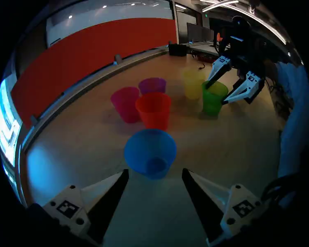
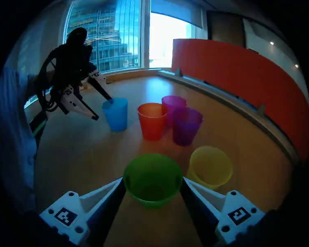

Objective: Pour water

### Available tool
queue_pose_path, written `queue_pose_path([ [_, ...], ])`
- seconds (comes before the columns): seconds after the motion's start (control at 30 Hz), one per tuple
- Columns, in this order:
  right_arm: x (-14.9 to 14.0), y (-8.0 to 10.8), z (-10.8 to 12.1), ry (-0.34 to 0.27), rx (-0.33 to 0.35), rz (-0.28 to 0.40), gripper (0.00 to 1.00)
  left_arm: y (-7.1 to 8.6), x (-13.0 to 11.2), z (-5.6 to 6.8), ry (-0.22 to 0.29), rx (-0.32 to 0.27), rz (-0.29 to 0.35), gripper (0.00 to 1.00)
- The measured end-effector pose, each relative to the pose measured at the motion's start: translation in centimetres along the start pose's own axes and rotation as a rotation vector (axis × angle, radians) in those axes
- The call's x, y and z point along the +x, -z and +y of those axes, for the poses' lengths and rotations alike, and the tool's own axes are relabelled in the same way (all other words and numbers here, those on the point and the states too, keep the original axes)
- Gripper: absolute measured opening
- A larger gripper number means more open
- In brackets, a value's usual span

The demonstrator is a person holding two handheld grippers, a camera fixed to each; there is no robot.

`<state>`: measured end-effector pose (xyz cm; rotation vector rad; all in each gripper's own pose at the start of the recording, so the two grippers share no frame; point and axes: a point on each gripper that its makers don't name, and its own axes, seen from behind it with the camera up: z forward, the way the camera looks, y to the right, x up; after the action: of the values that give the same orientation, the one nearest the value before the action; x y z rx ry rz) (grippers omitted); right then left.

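On a wooden table stand several empty plastic cups. A blue cup (image 1: 150, 152) sits just ahead of my left gripper (image 1: 154, 173), which is open, its tips level with the cup's base and apart from it. In the right gripper view, that left gripper (image 2: 101, 109) is beside the blue cup (image 2: 115, 113). My right gripper (image 2: 153, 181) is open around a green cup (image 2: 153, 177), with a finger close to each side; I cannot tell whether they touch. From the left gripper view, the right gripper (image 1: 218, 89) flanks the green cup (image 1: 214, 98).
Between the two grippers stand an orange cup (image 1: 154, 110), a pink cup (image 1: 125, 103), a purple cup (image 1: 152, 85) and a yellow cup (image 1: 193, 82). The yellow cup (image 2: 210, 166) is right beside the green one. A red wall panel (image 1: 92, 49) runs along the table's far edge. A person's sleeve (image 1: 292, 123) is nearby.
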<state>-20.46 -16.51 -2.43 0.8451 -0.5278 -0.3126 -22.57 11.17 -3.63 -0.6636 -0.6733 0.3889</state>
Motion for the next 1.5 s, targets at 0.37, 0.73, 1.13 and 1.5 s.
queue_pose_path([
  [0.37, -0.1, 0.4, 0.1, -0.004, -0.014, 0.004, 0.94, 0.1, 0.0, 0.3, 0.013, 0.001, 0.005, 0.96],
  [0.73, -1.3, 1.9, 0.1, -0.017, -0.038, -0.013, 0.99, 0.9, -0.6, -0.1, 0.036, 0.019, 0.014, 0.96],
  [1.13, -2.2, 5.8, 1.1, -0.073, -0.135, 0.024, 0.99, 2.3, -1.8, -1.1, 0.107, 0.086, 0.038, 0.96],
  [1.5, -1.6, 9.3, 1.7, -0.159, -0.242, 0.118, 0.99, 4.2, -1.2, -1.9, 0.168, 0.165, 0.115, 0.96],
])
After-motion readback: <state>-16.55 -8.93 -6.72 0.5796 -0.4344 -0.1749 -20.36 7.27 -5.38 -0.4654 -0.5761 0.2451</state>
